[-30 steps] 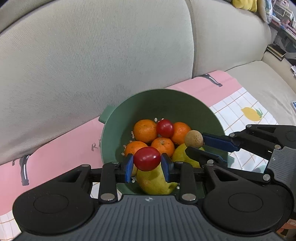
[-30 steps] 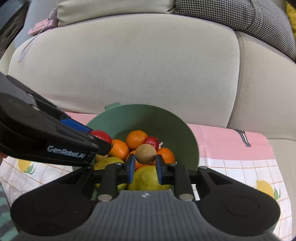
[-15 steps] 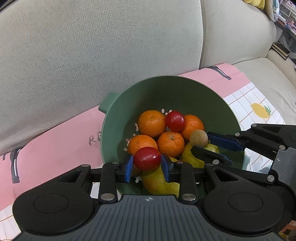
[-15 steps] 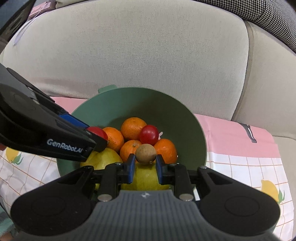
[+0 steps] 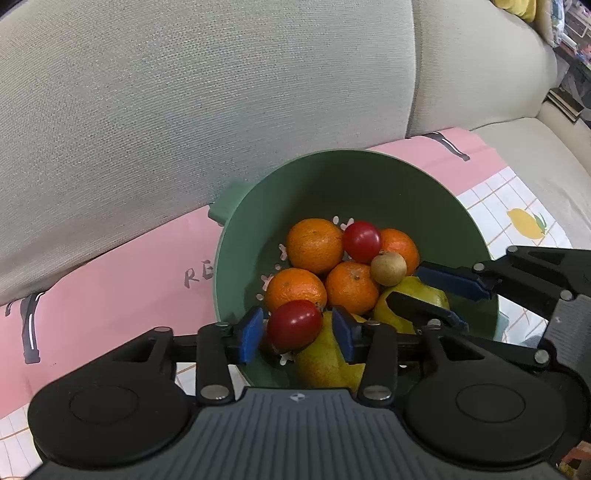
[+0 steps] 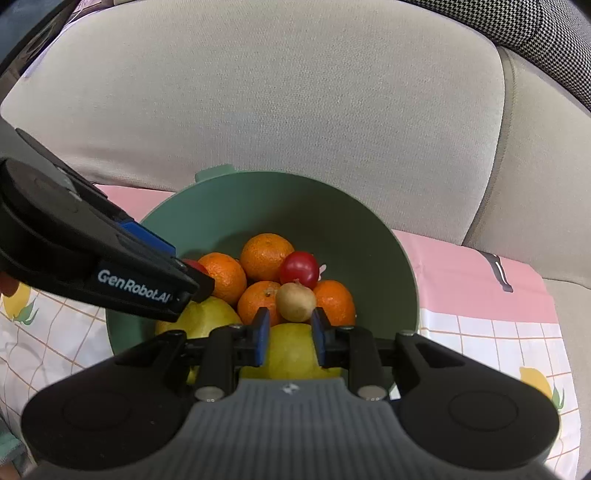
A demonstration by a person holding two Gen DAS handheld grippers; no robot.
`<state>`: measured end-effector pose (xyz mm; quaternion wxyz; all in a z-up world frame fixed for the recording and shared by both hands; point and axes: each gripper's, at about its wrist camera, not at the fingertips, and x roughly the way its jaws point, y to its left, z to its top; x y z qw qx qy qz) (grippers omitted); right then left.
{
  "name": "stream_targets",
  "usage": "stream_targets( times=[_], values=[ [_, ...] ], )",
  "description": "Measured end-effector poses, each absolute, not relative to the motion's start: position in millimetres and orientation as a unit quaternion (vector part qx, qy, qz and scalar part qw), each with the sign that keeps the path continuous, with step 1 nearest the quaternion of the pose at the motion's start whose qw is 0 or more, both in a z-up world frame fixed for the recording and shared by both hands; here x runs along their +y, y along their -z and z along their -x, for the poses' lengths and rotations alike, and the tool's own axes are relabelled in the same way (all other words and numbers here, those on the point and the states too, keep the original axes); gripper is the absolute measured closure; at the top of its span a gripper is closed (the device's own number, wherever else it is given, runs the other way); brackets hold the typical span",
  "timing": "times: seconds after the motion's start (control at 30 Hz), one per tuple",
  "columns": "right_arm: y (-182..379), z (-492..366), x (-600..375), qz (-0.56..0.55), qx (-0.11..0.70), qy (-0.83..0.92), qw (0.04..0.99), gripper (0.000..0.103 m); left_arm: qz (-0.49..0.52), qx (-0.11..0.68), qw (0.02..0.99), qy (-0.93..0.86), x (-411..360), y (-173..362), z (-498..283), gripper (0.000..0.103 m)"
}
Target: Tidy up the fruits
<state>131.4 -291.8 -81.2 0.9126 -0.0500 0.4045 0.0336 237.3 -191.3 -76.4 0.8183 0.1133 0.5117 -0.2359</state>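
Observation:
A green bowl (image 5: pixel 424 192) (image 6: pixel 369 236) on the sofa holds several oranges (image 5: pixel 314 245) (image 6: pixel 266 256), a red cherry tomato (image 5: pixel 361 242) (image 6: pixel 299 268) and yellow-green pears (image 5: pixel 325 358) (image 6: pixel 291 350). My left gripper (image 5: pixel 295 328) is open over the bowl's near side; a second red tomato (image 5: pixel 293 324) sits between its jaws with gaps on both sides. My right gripper (image 6: pixel 289 318) (image 5: pixel 402 284) is open, a small brown longan (image 6: pixel 295 301) (image 5: pixel 388 267) lies loose between its tips on the fruit pile.
The bowl stands on a pink and white checked cloth (image 5: pixel 110 280) (image 6: pixel 480 295) with lemon prints, laid on a beige sofa seat. The sofa backrest (image 5: pixel 184 92) (image 6: pixel 277 92) rises right behind the bowl. A houndstooth cushion (image 6: pixel 546 33) is at top right.
Both grippers moved forward and down over the bowl. Both sets of jaws have opened, letting go of the tomato and the longan, which now rest on the fruit pile.

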Motion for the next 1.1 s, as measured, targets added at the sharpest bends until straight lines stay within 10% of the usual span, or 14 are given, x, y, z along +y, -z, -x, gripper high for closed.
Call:
stream_targets(
  times=[0.23,0.6,1.1],
  values=[
    [74.3,-131.5,-292.8,0.041,0.41,-0.028,0.911,0.065,-0.116,0.494,0.828,0.239,-187.1,61.5,-226.5,0.033],
    [41.6,-125.1,-298.1,-0.014,0.415,-0.035,0.909,0.013,-0.137,0.415,0.869,0.231,-173.3,5.3,-196.5,0.026],
    [-27.1,-73.3,-282.6,-0.034,0.379,-0.006,0.925,0.004,-0.134,0.267,0.942,0.154,-125.3,-75.6,-118.3,0.013]
  ],
)
